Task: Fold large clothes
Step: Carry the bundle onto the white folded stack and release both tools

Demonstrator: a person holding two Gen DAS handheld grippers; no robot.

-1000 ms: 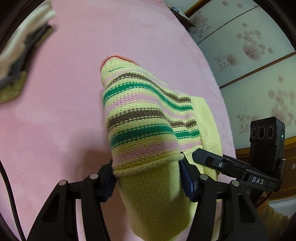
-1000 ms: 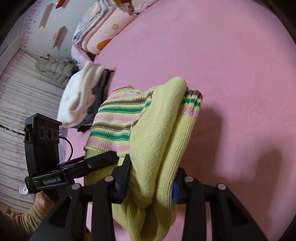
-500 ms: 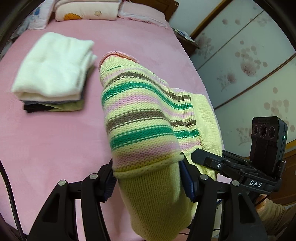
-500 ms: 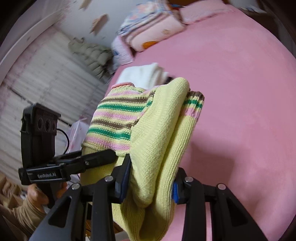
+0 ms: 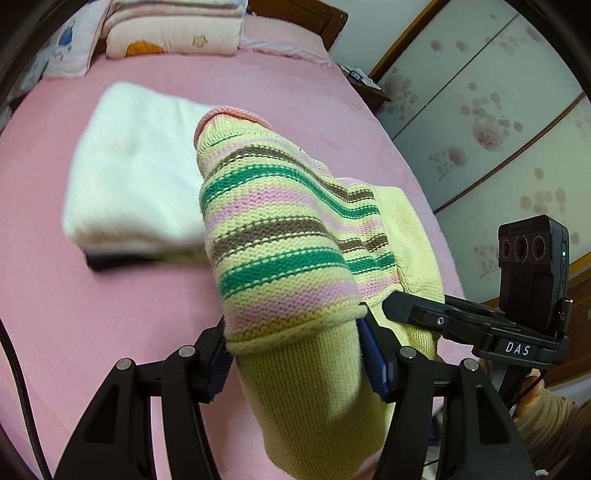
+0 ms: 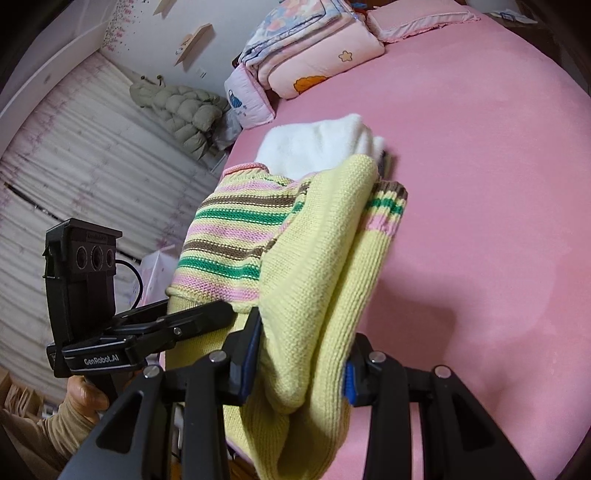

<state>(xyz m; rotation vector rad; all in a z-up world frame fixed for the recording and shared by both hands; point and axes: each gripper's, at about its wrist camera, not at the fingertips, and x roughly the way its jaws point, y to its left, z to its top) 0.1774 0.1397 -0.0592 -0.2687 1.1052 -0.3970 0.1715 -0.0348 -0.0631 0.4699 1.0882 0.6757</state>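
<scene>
The folded striped sweater has been carried up and along the pink bed since a second ago, bringing the stack of folded clothes and the pillows at the head edge into the left wrist view. The left gripper is clenched on one side of the thick yellow-green bundle, its blue pads pressing the knit; the right gripper grasps the other side in the same way. The sweater hangs clear of the bed between both tools, striped sleeve uppermost, its far end over the white top of the stack. A person's hand in a tan sleeve holds the left tool's handle near the bed's side edge.
</scene>
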